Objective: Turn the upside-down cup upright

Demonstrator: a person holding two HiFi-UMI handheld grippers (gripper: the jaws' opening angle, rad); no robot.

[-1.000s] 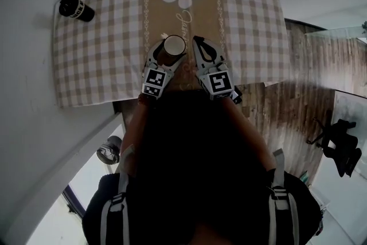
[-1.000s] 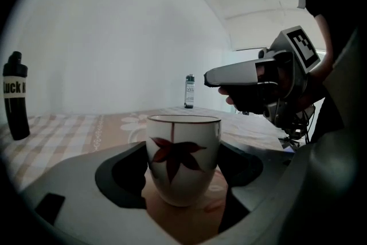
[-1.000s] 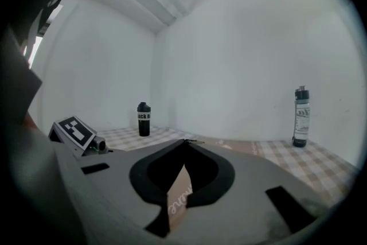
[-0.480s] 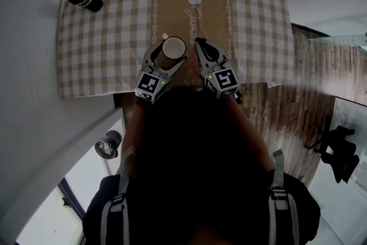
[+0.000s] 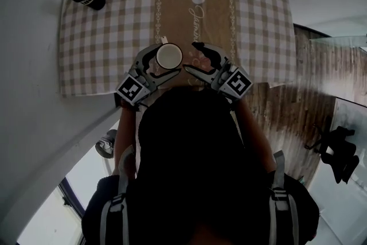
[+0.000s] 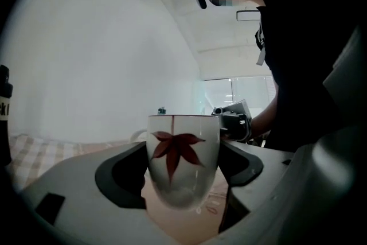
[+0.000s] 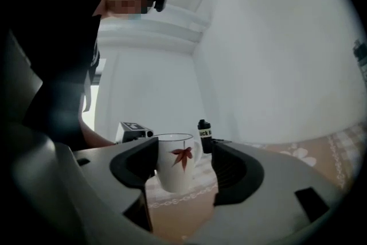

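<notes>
Over the last second the left tool (image 5: 166, 59), pinching the cup (image 6: 183, 152), has swung outward. The cup now sits mouth-up at the near edge of the table (image 5: 103, 43). The right tool (image 5: 192, 57) is spread and empty. Judgement: cup righted; only release remains.

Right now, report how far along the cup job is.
Done: the cup is upright, mouth facing up. In hand: the fingers of the left gripper clasp its sides, and it seems to hang just above the tablecloth. The right gripper is open and empty beside it. Left: set the cup down on the cloth and let go.
</notes>
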